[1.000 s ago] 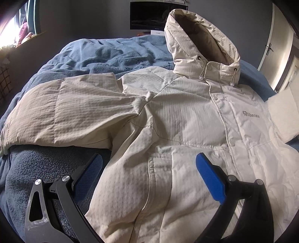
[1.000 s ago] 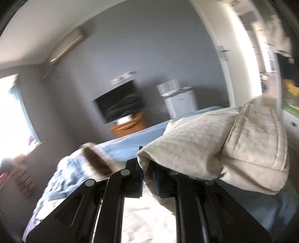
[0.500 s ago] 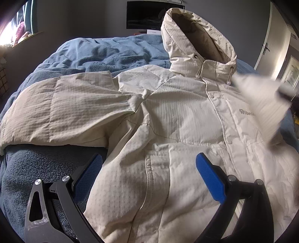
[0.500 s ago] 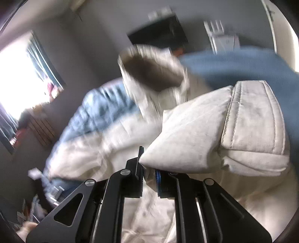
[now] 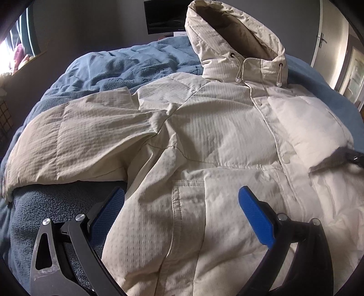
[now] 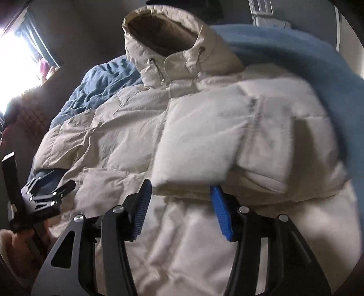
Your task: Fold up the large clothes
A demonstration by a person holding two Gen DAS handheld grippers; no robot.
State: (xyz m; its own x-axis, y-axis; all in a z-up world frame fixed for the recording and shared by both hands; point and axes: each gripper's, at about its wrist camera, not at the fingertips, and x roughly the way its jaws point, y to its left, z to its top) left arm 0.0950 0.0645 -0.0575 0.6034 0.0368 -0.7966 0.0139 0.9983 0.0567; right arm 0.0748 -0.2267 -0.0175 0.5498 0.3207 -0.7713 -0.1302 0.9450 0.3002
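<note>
A cream hooded puffer jacket [image 5: 204,136] lies face up on a blue bed, hood [image 5: 234,38] toward the far wall. Its one sleeve [image 5: 75,136] stretches out to the left. Its other sleeve [image 6: 218,141] lies folded across the chest. My left gripper [image 5: 182,205] is open and hovers over the jacket's lower front, with one pad over the blanket. My right gripper [image 6: 179,202] is open just below the folded sleeve's cuff end. The left gripper also shows in the right wrist view [image 6: 45,193] at the left edge.
The blue fleece blanket [image 5: 127,66] covers the bed around the jacket. A dark TV [image 5: 166,16] stands against the grey wall behind the hood. A bright window [image 6: 18,57] is on the left. A white door [image 5: 327,41] is on the right.
My right gripper carried the sleeve from the air across onto the jacket's chest, then opened and let it go. The left gripper stayed open and hardly moved.
</note>
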